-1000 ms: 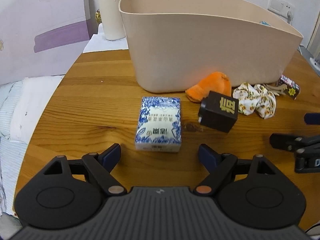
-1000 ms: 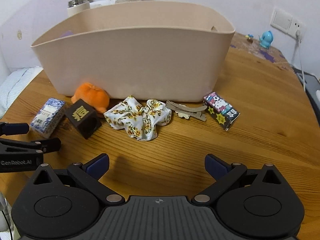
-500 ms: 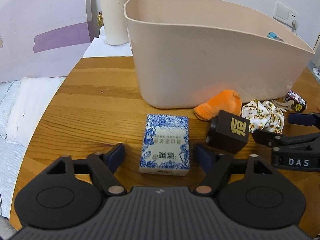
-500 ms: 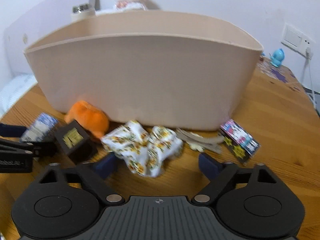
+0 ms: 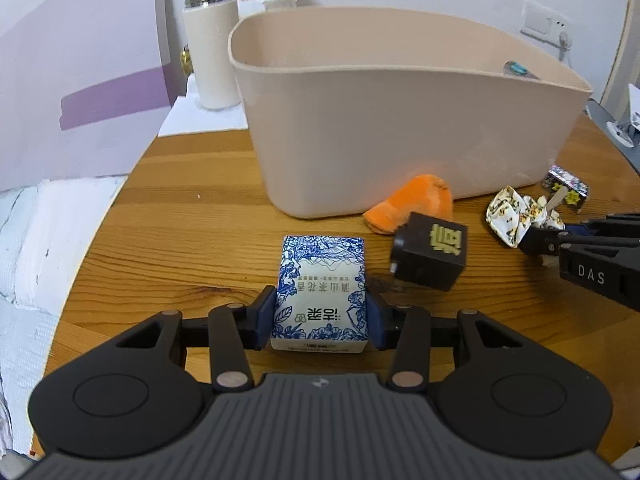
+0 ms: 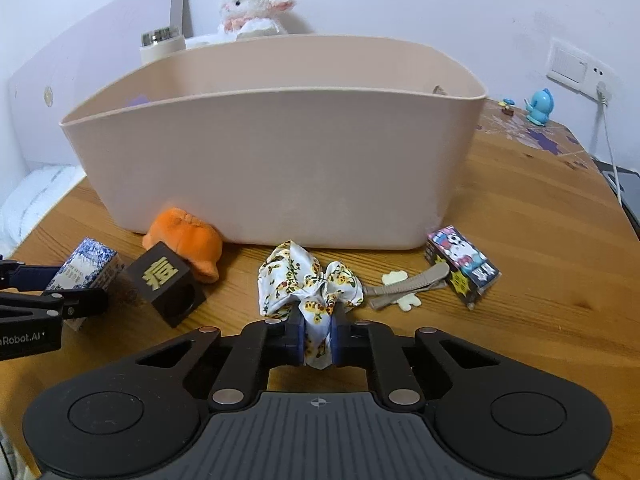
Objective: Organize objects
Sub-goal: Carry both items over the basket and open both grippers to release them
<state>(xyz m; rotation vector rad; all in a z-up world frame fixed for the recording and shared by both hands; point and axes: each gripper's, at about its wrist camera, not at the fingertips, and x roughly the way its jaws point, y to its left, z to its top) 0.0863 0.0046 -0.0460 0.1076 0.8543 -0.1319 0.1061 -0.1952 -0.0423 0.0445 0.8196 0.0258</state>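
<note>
wooden table, beige bin, black cube

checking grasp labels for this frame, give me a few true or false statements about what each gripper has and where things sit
1. The left gripper clamps the blue-and-white patterned paper box. True.
2. The right gripper is open over bare wood. False: it pinches the floral fabric scrunchie.
3. The orange plush toy lies inside the beige plastic tub. False: it lies on the wooden table, against the tub's wall.
4. The black cube with a gold character sits between the two grippers, ungrasped. True.
</note>
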